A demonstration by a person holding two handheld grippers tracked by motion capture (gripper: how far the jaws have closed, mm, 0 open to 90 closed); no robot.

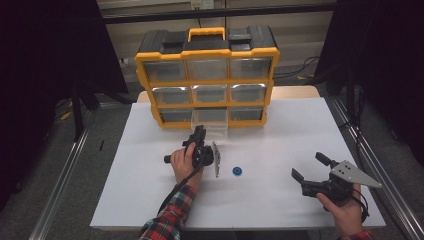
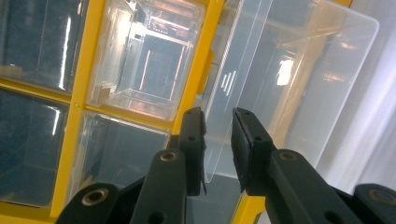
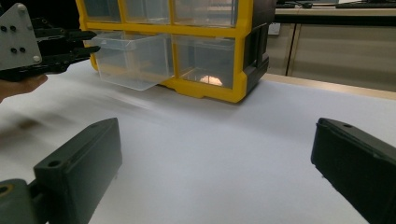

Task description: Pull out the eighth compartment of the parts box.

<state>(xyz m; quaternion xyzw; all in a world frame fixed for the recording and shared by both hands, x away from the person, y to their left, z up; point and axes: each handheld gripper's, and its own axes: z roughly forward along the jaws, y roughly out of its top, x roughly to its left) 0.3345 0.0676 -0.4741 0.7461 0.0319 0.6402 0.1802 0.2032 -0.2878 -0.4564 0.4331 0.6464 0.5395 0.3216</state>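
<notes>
The left gripper (image 2: 218, 122) has its jaws drawn narrow on either side of the thin front wall of a clear drawer (image 2: 280, 84), the bottom-middle one of a yellow organizer (image 1: 206, 75), and that drawer juts partway out of its slot; a sliver of gap shows beside the plastic on one side, so I cannot tell whether the pads are truly clamping. That is the first risk: with so little bite on a slick, thin lip, a pull or push could let the wall slide out from between the jaws. The gripper meets the drawer at an angle, so force off the slot's line could make the drawer bind, or tip and drop if drawn too far. The organizer stands loose on the bench (image 1: 280, 200), so a jammed drawer might drag the whole case. A small blue ring (image 1: 237, 171) lies on the bench just to the right of the left hand (image 1: 184, 162), within reach of a careless sweep. Well off to that side, the right gripper (image 1: 311, 170) hovers with jaws spread wide and empty.
</notes>
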